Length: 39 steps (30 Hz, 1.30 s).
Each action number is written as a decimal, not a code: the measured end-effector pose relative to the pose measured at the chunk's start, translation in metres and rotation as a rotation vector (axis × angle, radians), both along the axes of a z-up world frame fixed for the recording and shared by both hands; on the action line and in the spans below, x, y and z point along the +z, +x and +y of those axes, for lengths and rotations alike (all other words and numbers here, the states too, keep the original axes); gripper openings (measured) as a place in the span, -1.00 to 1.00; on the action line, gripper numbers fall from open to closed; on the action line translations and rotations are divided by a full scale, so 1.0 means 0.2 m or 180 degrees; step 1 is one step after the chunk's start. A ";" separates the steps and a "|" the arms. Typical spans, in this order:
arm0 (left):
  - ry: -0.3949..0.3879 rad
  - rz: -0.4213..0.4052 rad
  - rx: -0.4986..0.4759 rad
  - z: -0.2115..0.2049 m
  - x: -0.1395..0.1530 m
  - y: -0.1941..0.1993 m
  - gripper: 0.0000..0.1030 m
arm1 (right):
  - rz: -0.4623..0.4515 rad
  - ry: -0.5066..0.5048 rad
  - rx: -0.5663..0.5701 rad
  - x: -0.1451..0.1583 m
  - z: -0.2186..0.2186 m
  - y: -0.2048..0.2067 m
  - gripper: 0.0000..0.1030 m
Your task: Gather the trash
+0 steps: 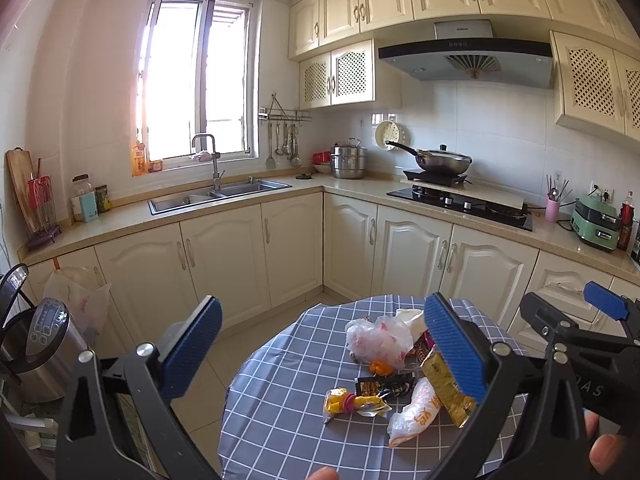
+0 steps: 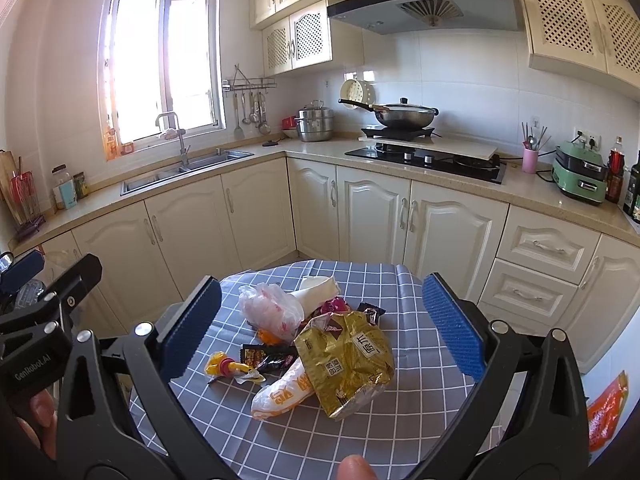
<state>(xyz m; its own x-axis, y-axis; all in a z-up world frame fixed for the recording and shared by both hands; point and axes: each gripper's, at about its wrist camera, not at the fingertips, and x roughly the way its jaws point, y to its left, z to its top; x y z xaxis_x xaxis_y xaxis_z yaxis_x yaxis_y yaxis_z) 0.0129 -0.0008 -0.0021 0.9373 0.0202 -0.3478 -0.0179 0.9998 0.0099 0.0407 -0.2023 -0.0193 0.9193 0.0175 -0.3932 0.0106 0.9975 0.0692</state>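
Note:
A pile of trash lies on a round table with a grey checked cloth (image 2: 420,408). It holds a gold foil snack bag (image 2: 346,360), a white and orange plastic bag (image 2: 280,394), a crumpled clear bag (image 2: 270,310), a yellow wrapper (image 2: 228,368), a black sachet (image 2: 266,358) and a white rolled paper (image 2: 320,288). The same pile shows in the left wrist view, with the gold bag (image 1: 446,388) and the yellow wrapper (image 1: 352,402). My left gripper (image 1: 324,344) is open and empty above the table's left side. My right gripper (image 2: 320,328) is open and empty above the pile.
Cream cabinets and a counter with a sink (image 2: 184,170) and a hob (image 2: 428,158) run behind the table. A steel electric kettle (image 1: 40,344) stands at the left, with a plastic bag (image 1: 80,300) hanging on a cabinet behind it. An orange bag (image 2: 606,412) is at the right.

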 end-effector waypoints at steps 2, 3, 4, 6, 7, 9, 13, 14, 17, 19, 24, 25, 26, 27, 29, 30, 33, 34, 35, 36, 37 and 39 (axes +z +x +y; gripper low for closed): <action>0.0004 0.0009 -0.0004 0.00 0.00 0.01 0.91 | 0.0010 -0.0002 0.0002 0.00 0.00 0.01 0.91; 0.0005 0.0012 -0.0002 0.00 -0.01 0.01 0.91 | 0.0011 0.0000 0.0002 0.00 0.00 0.01 0.91; 0.0005 0.0015 0.0000 0.00 -0.01 0.01 0.91 | 0.0013 -0.0002 0.0004 0.00 0.00 0.01 0.91; 0.0000 0.0026 0.0000 0.00 -0.01 0.02 0.91 | 0.0020 -0.0006 0.0006 0.00 0.00 0.01 0.91; -0.0002 0.0033 0.0002 0.01 -0.01 0.02 0.91 | 0.0026 -0.0011 0.0005 -0.01 0.01 0.01 0.91; -0.0004 0.0046 0.0016 0.01 -0.02 0.03 0.91 | 0.0047 -0.0012 0.0007 -0.01 0.01 0.02 0.91; -0.0023 0.0117 0.0021 0.02 -0.06 0.06 0.91 | 0.0101 -0.0018 -0.0020 -0.04 0.00 0.04 0.91; -0.0026 0.0138 0.0017 0.03 -0.07 0.07 0.91 | 0.0118 -0.0014 -0.0021 -0.04 -0.01 0.05 0.91; -0.0034 0.0202 0.0011 0.04 -0.11 0.09 0.91 | 0.0184 -0.0006 -0.0043 -0.07 -0.02 0.07 0.91; -0.0035 0.0261 0.0003 0.04 -0.15 0.12 0.91 | 0.0238 -0.0013 -0.0072 -0.09 -0.03 0.08 0.91; 0.0000 0.0498 -0.0011 0.09 -0.30 0.20 0.91 | 0.0498 0.0044 -0.0094 -0.21 -0.07 0.14 0.91; 0.0017 0.0548 -0.0019 0.09 -0.33 0.22 0.91 | 0.0581 0.0061 -0.0081 -0.24 -0.07 0.16 0.91; 0.0034 0.0623 -0.0041 0.10 -0.38 0.24 0.91 | 0.0650 0.0080 -0.0070 -0.27 -0.07 0.17 0.91; 0.0045 0.0688 -0.0059 0.11 -0.41 0.26 0.91 | 0.0771 0.0121 -0.0051 -0.32 -0.08 0.19 0.91; 0.0090 0.0841 -0.0110 0.12 -0.51 0.30 0.91 | 0.0961 0.0162 -0.0014 -0.41 -0.07 0.23 0.91; 0.0108 0.0902 -0.0144 0.13 -0.55 0.32 0.91 | 0.1104 0.0175 0.0014 -0.48 -0.07 0.25 0.91; 0.0183 0.1036 -0.0293 0.12 -0.67 0.39 0.91 | 0.1315 0.0163 -0.0009 -0.60 -0.06 0.29 0.91; 0.0234 0.1081 -0.0358 0.11 -0.72 0.42 0.91 | 0.1342 0.0166 -0.0017 -0.62 -0.06 0.30 0.91; 0.0273 0.1117 -0.0423 0.09 -0.76 0.44 0.91 | 0.1375 0.0174 -0.0020 -0.65 -0.06 0.31 0.91; 0.0326 0.1169 -0.0537 0.07 -0.81 0.46 0.91 | 0.1409 0.0175 -0.0026 -0.66 -0.07 0.31 0.91; 0.0365 0.1200 -0.0621 0.05 -0.84 0.48 0.91 | 0.1427 0.0169 -0.0036 -0.67 -0.08 0.32 0.91; 0.0482 0.1258 -0.0751 0.01 -0.90 0.53 0.91 | 0.1454 0.0155 -0.0065 -0.68 -0.09 0.34 0.91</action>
